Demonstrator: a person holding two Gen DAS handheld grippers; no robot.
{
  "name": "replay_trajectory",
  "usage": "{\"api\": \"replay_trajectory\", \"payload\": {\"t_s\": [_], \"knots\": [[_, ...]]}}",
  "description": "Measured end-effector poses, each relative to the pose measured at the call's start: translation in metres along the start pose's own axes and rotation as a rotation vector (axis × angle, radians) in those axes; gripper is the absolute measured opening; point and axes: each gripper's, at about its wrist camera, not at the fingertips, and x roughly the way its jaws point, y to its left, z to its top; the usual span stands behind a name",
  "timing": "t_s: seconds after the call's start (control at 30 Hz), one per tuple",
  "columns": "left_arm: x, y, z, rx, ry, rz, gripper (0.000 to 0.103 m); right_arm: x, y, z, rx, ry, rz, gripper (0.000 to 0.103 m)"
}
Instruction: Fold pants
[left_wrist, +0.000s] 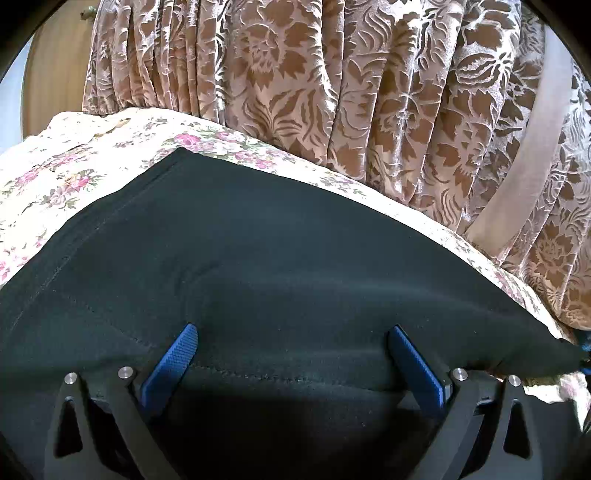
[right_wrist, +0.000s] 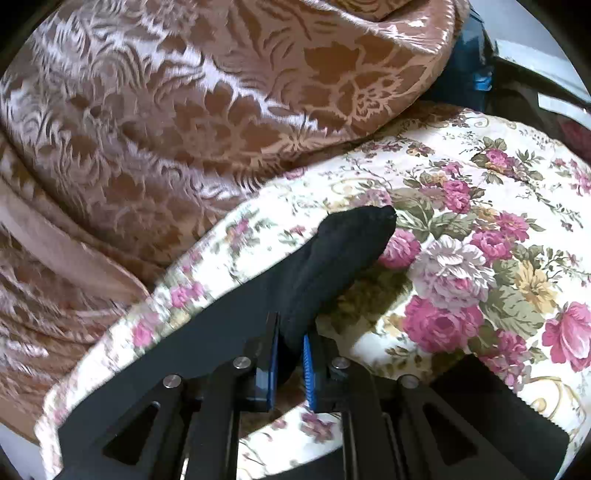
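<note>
The black pants (left_wrist: 258, 258) lay spread across the floral bedspread (left_wrist: 55, 173), which serves here as the landmark. In the left wrist view they covered most of the bedspread's near part, with a stitched hem running along their left edge and another seam crossing low between the blue pads. Beyond the bedspread's far edge hung the brown patterned curtain (left_wrist: 295, 74), with a pale tie band (left_wrist: 535, 155) looped across it to the right.

The left gripper (left_wrist: 293, 345) had its jaws spread wide, both blue fingers (left_wrist: 173, 362) resting down on the dark cloth but gripping nothing.

In the right wrist view the right gripper (right_wrist: 290, 343) had its jaws drawn nearly together on a bunched fold of the pants (right_wrist: 343, 251), the cloth pinched between the blue pads. From there a dark tongue of fabric rose above the bedspread (right_wrist: 480, 240) and ended in a rounded tip over its rose print. The curtain (right_wrist: 184, 110) lay heaped against the bedspread's upper left edge. A dark blue object (right_wrist: 472, 66), too unclear to name, sat beyond the bedspread's top right.
</note>
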Motion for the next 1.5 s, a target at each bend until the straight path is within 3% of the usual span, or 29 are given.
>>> {"api": "replay_trajectory", "payload": {"t_s": [0.1, 0.2, 0.3, 0.4, 0.57, 0.67, 0.8, 0.9, 1.07, 1.33, 1.43, 1.5], "knots": [[0.000, 0.000, 0.000, -0.001, 0.000, -0.001, 0.103, 0.012, -0.007, -0.012, -0.011, 0.042, -0.050, 0.011], [0.000, -0.001, 0.000, -0.002, -0.001, 0.000, 0.103, 0.034, -0.029, -0.026, 0.083, 0.126, -0.114, 0.015], [0.000, 0.000, 0.000, -0.007, -0.001, -0.004, 0.103, 0.033, -0.047, -0.032, 0.176, 0.112, -0.033, 0.018], [0.000, 0.000, 0.000, -0.007, -0.001, -0.002, 0.103, 0.018, -0.046, -0.034, 0.182, 0.106, -0.055, 0.025], [0.000, 0.000, 0.000, -0.006, 0.000, 0.000, 0.103, -0.016, -0.013, -0.052, 0.036, 0.034, -0.170, 0.027], [0.000, 0.000, 0.000, -0.006, 0.000, 0.001, 0.103, -0.031, 0.020, -0.071, -0.085, -0.022, -0.143, 0.027], [0.000, -0.001, -0.001, -0.011, 0.003, 0.001, 0.103, -0.023, 0.083, -0.096, -0.309, -0.014, -0.087, 0.028], [0.000, 0.001, -0.001, -0.017, 0.003, -0.005, 0.103, -0.015, 0.115, -0.105, -0.399, -0.014, -0.073, 0.028], [0.000, 0.001, -0.001, -0.016, 0.003, -0.002, 0.103, 0.002, 0.148, -0.123, -0.476, 0.027, -0.011, 0.028], [-0.001, 0.001, 0.009, -0.029, 0.059, -0.011, 0.103, 0.029, 0.149, -0.134, -0.501, 0.127, -0.059, 0.030], [-0.015, 0.005, 0.026, -0.048, 0.015, -0.086, 0.103, 0.030, 0.148, -0.136, -0.500, 0.126, -0.057, 0.031], [-0.023, 0.007, 0.046, -0.014, -0.031, -0.053, 0.103, 0.030, 0.148, -0.136, -0.500, 0.122, -0.058, 0.031]]}}
